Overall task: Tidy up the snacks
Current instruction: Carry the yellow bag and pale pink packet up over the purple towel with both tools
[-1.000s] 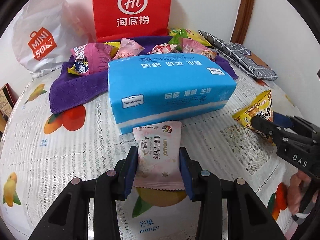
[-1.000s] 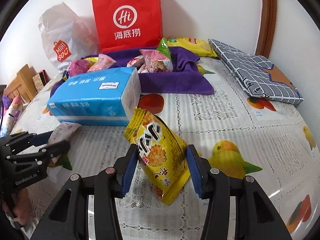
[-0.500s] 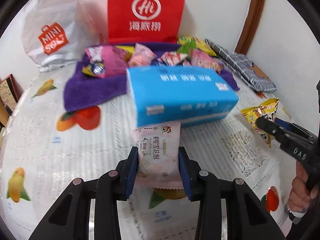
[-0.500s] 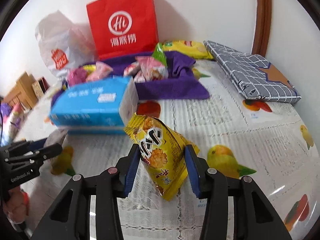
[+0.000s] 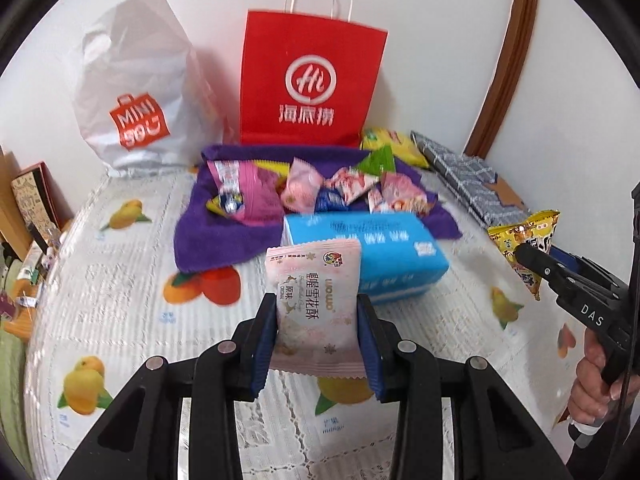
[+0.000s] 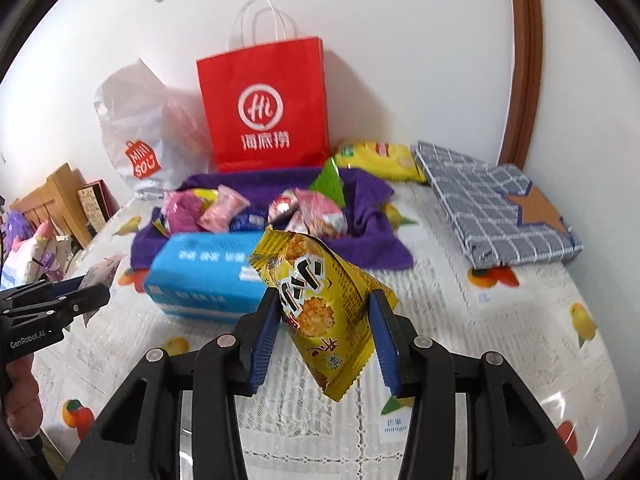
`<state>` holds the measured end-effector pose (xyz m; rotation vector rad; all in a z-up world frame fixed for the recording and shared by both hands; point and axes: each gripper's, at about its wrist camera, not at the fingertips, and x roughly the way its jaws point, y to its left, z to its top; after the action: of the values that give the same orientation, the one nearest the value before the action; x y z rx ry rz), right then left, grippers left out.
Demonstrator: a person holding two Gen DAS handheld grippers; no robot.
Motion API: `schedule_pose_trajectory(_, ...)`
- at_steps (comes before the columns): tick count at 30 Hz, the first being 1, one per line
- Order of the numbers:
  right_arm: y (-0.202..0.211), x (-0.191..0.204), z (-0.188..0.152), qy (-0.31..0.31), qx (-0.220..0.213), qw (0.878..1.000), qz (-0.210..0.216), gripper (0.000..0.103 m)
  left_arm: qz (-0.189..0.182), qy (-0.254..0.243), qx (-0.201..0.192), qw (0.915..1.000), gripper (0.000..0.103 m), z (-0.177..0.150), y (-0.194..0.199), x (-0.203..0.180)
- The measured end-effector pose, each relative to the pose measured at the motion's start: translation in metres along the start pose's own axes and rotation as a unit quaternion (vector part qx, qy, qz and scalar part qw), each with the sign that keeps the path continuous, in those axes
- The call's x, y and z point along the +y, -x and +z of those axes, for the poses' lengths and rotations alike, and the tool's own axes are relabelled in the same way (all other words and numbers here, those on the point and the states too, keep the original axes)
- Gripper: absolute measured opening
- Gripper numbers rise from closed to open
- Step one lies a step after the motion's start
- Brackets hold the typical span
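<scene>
My left gripper (image 5: 318, 320) is shut on a pale pink snack packet (image 5: 314, 300), held upright above the tablecloth. My right gripper (image 6: 324, 320) is shut on a yellow snack bag (image 6: 316, 300), lifted off the table and tilted. That yellow bag (image 5: 528, 240) also shows at the right edge of the left wrist view, in the right gripper (image 5: 532, 260). Several more snacks (image 5: 304, 192) lie on a purple towel (image 5: 216, 240) at the back. A blue tissue pack (image 5: 384, 256) lies just beyond both grippers.
A red paper bag (image 5: 312, 84) and a white plastic bag (image 5: 136, 104) stand against the wall. A yellow chip bag (image 6: 376, 160) and a grey checked folded item (image 6: 496, 212) lie at the back right. A fruit-print tablecloth (image 6: 500, 340) covers the table; clutter sits past its left edge.
Both grippers have risen with their packets, so the table and the tissue pack look farther away and more of the bags by the wall shows.
</scene>
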<state>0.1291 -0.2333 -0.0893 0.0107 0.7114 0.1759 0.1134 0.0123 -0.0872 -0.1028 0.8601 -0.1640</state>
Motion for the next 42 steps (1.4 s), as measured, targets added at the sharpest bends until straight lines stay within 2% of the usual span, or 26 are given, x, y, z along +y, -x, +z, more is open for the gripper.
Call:
schedule_pose_trajectory(11, 0.001, 0.01, 0.065, 0.011, -0.038, 0.999, 0.008, 0.045, 0.011, 0.003, -0.051, 0.9986, 0.036, 0.075, 0.014, 0.0)
schedule_pose_trajectory(21, -0.053, 0.021, 0.13, 0.03, -0.054, 0.998, 0.024, 0.045, 0.023, 0.004, -0.059, 0.998, 0.036, 0.141, -0.021, 0.01)
schedule_pose_trajectory(32, -0.118, 0.033, 0.168, 0.045, -0.043, 0.998, 0.033, 0.045, 0.022, -0.001, -0.038, 0.999, 0.036, 0.184, -0.081, 0.021)
schedule_pose_trajectory(36, -0.139, 0.033, 0.17, 0.044, -0.034, 0.998, 0.041, 0.045, 0.019, 0.001, -0.028, 0.9994, 0.036, 0.187, -0.102, 0.025)
schedule_pose_trajectory(42, -0.177, 0.025, 0.16, 0.052, 0.012, 0.997, 0.051, 0.045, 0.013, 0.008, 0.019, 0.9997, 0.036, 0.182, -0.146, 0.031)
